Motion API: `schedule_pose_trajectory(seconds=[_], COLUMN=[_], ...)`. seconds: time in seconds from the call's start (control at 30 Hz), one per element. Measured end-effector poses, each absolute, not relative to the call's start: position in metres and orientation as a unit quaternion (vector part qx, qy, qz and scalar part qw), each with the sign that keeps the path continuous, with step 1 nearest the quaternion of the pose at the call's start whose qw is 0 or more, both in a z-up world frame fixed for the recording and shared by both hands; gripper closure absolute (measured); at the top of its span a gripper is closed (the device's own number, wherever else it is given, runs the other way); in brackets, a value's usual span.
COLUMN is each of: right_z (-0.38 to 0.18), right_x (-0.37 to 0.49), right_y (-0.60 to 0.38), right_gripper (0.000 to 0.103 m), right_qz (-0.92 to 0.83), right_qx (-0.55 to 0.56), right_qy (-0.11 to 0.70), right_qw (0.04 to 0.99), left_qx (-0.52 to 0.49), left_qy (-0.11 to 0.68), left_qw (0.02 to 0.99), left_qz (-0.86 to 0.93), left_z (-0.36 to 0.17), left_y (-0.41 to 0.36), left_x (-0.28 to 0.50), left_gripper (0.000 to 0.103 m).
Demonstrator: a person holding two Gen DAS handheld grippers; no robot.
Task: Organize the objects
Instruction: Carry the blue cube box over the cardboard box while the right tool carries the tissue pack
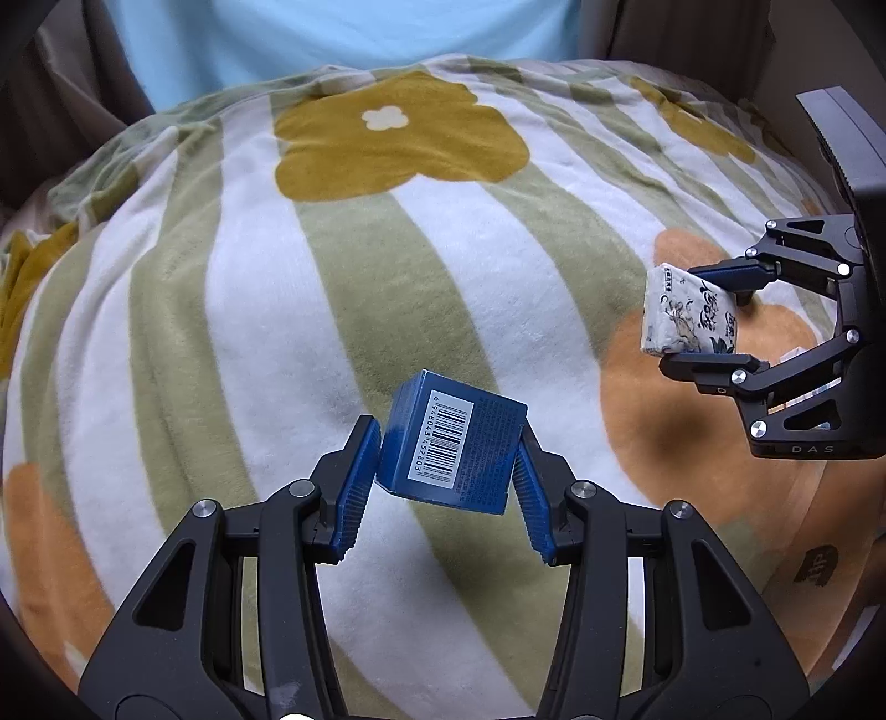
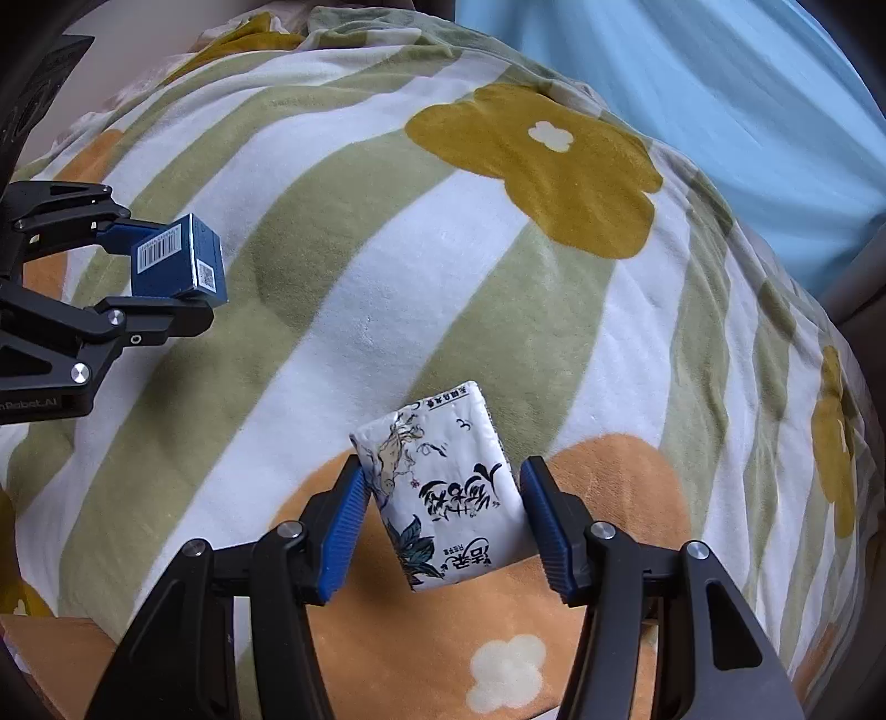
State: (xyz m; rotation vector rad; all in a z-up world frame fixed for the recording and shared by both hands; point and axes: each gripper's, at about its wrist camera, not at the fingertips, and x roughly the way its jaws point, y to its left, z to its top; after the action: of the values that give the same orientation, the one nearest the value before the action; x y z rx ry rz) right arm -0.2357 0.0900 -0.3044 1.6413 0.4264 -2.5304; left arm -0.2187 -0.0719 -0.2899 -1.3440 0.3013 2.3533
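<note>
My left gripper (image 1: pixel 446 448) is shut on a small blue box (image 1: pixel 451 443) with a white barcode label, held above the blanket. It also shows in the right wrist view (image 2: pixel 177 263) at the left, held by the left gripper (image 2: pixel 166 266). My right gripper (image 2: pixel 443 487) is shut on a white tissue pack (image 2: pixel 443 487) printed with dark lettering and leaves, held above an orange flower patch. In the left wrist view the tissue pack (image 1: pixel 684 313) sits in the right gripper (image 1: pixel 703 315) at the far right.
A fleece blanket (image 1: pixel 332 288) with green and white stripes and mustard and orange flowers covers the whole surface. A light blue cloth (image 1: pixel 332 39) lies beyond its far edge. A cardboard-brown surface (image 1: pixel 819 559) shows at the lower right.
</note>
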Motion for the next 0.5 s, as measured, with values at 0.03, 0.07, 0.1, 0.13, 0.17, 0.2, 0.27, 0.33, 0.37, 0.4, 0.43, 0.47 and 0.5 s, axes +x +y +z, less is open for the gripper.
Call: schedule_pose_trajectory(seconds=[0.03,0.07,0.1,0.13,0.17,0.2,0.27,0.33,0.37,0.4,0.43,0.47,0.5], right_z=[-0.301,-0.297,-0.293,-0.288,-0.282,-0.277,-0.264,-0.25,-0.243,-0.236,-0.229,-0.223,-0.216], right_x=[-0.234,-0.231,-0.23,-0.227,-0.224,-0.222,-0.216,-0.208,-0.204,-0.199,-0.194,-0.189,-0.184], right_y=[0.09,0.09,0.091,0.091,0.092,0.093,0.096,0.099,0.1,0.102,0.103,0.105,0.106], right_gripper=[0.051,0.051,0.051,0.051,0.051,0.051,0.051,0.051,0.051,0.051,0.051,0.051,0.051], right_qz=[-0.831,-0.832,-0.833,-0.834,-0.836,-0.837,-0.84,-0.844,-0.845,-0.847,-0.848,-0.85,-0.851], right_qx=[0.537,0.536,0.534,0.533,0.531,0.529,0.526,0.523,0.521,0.519,0.518,0.516,0.513], right_qy=[0.139,0.138,0.136,0.134,0.131,0.129,0.123,0.115,0.11,0.106,0.103,0.1,0.097], right_qw=[0.048,0.048,0.048,0.048,0.049,0.048,0.048,0.047,0.047,0.048,0.049,0.05,0.05], left_qx=[-0.48,-0.477,-0.475,-0.472,-0.469,-0.466,-0.462,-0.456,-0.453,-0.45,-0.447,-0.445,-0.443], left_qy=[0.106,0.103,0.101,0.1,0.099,0.097,0.091,0.088,0.087,0.085,0.084,0.082,0.08], left_qw=[0.205,0.204,0.204,0.203,0.202,0.201,0.198,0.196,0.195,0.195,0.195,0.194,0.193], left_qz=[0.846,0.849,0.85,0.852,0.854,0.856,0.86,0.863,0.865,0.867,0.869,0.87,0.872], left_z=[-0.284,-0.278,-0.272,-0.266,-0.26,-0.253,-0.24,-0.226,-0.22,-0.213,-0.207,-0.201,-0.195], left_y=[-0.072,-0.071,-0.071,-0.07,-0.069,-0.068,-0.067,-0.065,-0.064,-0.062,-0.061,-0.059,-0.058], left_x=[-0.216,-0.213,-0.21,-0.206,-0.203,-0.2,-0.192,-0.182,-0.176,-0.17,-0.164,-0.158,-0.151], left_gripper=[0.059,0.059,0.059,0.059,0.059,0.059,0.059,0.059,0.059,0.059,0.059,0.059,0.059])
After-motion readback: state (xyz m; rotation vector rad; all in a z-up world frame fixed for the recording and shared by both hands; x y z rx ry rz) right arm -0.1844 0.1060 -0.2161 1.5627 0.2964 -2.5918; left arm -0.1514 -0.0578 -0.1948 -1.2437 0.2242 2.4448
